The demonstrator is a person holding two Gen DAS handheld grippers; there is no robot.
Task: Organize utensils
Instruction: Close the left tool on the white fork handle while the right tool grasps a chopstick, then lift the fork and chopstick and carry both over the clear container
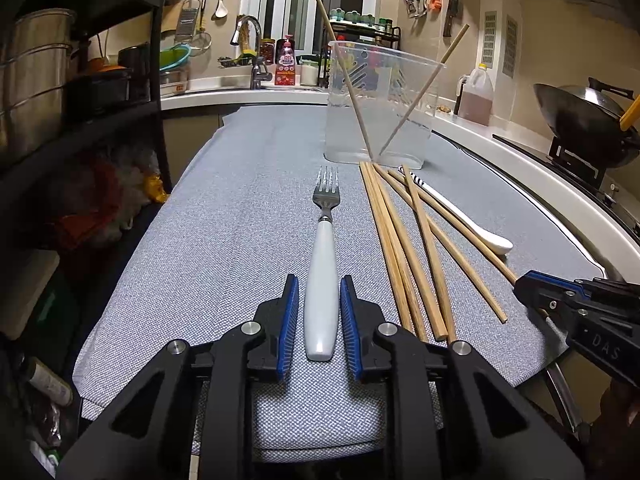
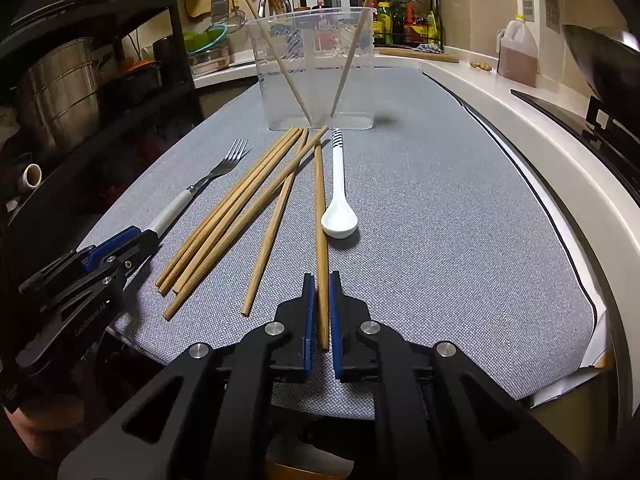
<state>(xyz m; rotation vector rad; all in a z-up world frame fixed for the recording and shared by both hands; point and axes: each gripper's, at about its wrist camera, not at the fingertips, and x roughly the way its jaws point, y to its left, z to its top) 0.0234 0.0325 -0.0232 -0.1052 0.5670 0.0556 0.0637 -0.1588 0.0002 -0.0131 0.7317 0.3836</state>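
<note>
A fork (image 1: 322, 264) with a white handle lies on the grey cloth (image 1: 224, 216). My left gripper (image 1: 319, 284) is open, its blue pads on either side of the handle with small gaps. Several wooden chopsticks (image 1: 404, 248) and a white spoon (image 1: 464, 216) lie to the right. My right gripper (image 2: 321, 280) has its pads close around one chopstick (image 2: 320, 216), which lies flat on the cloth; slight gaps show. A clear plastic container (image 2: 316, 72) at the far end holds two chopsticks. The fork (image 2: 192, 192) and spoon (image 2: 338, 200) also show in the right wrist view.
A black shelf rack (image 1: 120, 80) with steel pots stands on the left. A white counter (image 1: 520, 136) with a wok (image 1: 584, 116) and an oil jug (image 1: 476, 96) runs along the right. A sink with a faucet (image 1: 252, 40) is at the back.
</note>
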